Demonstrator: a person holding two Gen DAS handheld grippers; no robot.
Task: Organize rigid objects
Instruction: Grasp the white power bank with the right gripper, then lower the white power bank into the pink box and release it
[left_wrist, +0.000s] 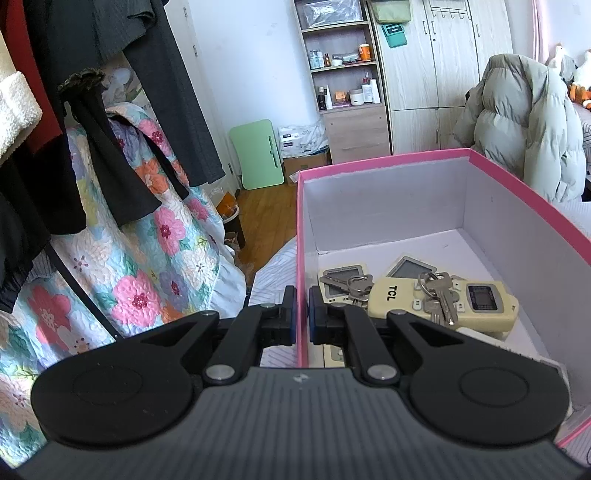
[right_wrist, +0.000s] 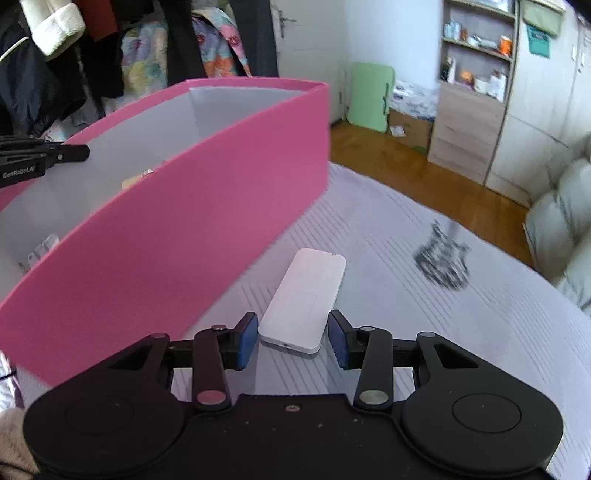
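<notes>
The left gripper (left_wrist: 302, 314) is clamped on the near-left wall of the pink box (left_wrist: 406, 162): one of its fingers (left_wrist: 289, 314) sits outside the wall and the other inside, with the cardboard edge pinched between them. This grip appears intended to steady the light, open-topped box on the soft bed (right_wrist: 388, 229) so that it does not slide or tip while items are loaded. Inside the box lie a cream TCL remote control (left_wrist: 439, 302), a bunch of keys (left_wrist: 437, 295) draped across it, a second bunch of keys (left_wrist: 351, 286) over another remote to the left, and at least one more grey-screened remote (left_wrist: 410, 266) behind. The items collect at the near end, closest to the clamped wall. The right gripper (right_wrist: 292, 334) points steeply down at a white remote control (right_wrist: 303, 302) that lies flat on the striped bedcover, just beside the outer long wall of the box. The right fingers (right_wrist: 246, 339) stand at a moderate width, straddling the near end of the remote; a visible gap remains on each side, so the pads are not yet pressing. The remote's long axis runs roughly along the gripper's pointing line, which lets the fingers close across its narrow width. Judged from this arrangement, the step in hand is to grasp this remote for transfer into the box.
</notes>
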